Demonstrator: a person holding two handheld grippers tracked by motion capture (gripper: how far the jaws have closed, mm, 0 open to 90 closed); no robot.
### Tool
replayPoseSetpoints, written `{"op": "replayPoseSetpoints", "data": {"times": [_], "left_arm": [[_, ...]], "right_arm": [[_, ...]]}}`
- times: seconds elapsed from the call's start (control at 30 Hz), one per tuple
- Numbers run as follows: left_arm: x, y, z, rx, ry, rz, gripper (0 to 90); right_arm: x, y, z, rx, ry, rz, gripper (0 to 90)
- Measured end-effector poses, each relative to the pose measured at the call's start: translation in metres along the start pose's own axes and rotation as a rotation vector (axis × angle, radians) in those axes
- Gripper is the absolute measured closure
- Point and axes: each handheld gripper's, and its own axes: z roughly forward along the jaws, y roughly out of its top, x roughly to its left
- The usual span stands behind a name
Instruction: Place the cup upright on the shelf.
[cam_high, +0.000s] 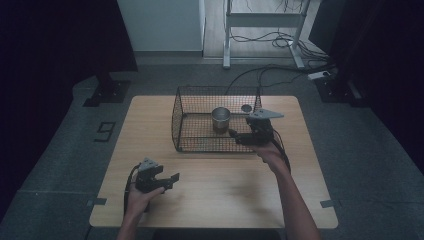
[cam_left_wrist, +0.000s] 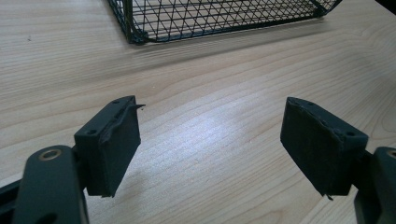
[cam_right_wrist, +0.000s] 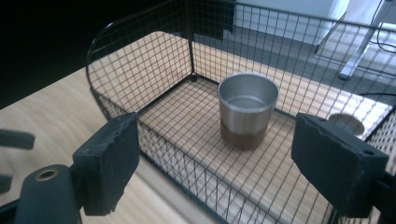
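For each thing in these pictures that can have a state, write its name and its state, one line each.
Metal cup: upright, empty, inside the basket.
Wire basket: upright on the table, open-topped.
Small round piece: flat in the basket, apart from the cup.
Left gripper: open, holding nothing.
Right gripper: open, holding nothing.

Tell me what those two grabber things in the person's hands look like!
Both are black. The left gripper and right gripper each have two blocky black jaws with rough, frayed pads. A grey three-cornered plate tops the right one, a smaller grey piece the left. Black cables trail back. The forearms are bare, no sleeves.
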Motion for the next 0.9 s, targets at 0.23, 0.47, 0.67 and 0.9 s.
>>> {"op": "replayPoseSetpoints", "data": {"times": [0.23,0.47,0.67,0.9], "left_arm": [[-0.001,0.000,0.001,0.008,0.003,0.006,20.1],[-0.001,-0.001,0.001,0.005,0.005,0.004,20.1],[0.000,-0.002,0.004,0.017,0.011,0.001,20.1],[0.000,-0.002,0.002,0.014,0.013,0.002,20.1]], "right_arm": [[0.003,-0.039,-0.021,-0.023,0.008,0.023,16.0],[-0.003,-0.077,-0.031,-0.025,-0.028,0.034,17.5],[-0.004,-0.091,-0.031,-0.025,-0.036,0.032,17.9],[-0.002,-0.092,-0.030,-0.050,-0.036,0.027,17.4]]}}
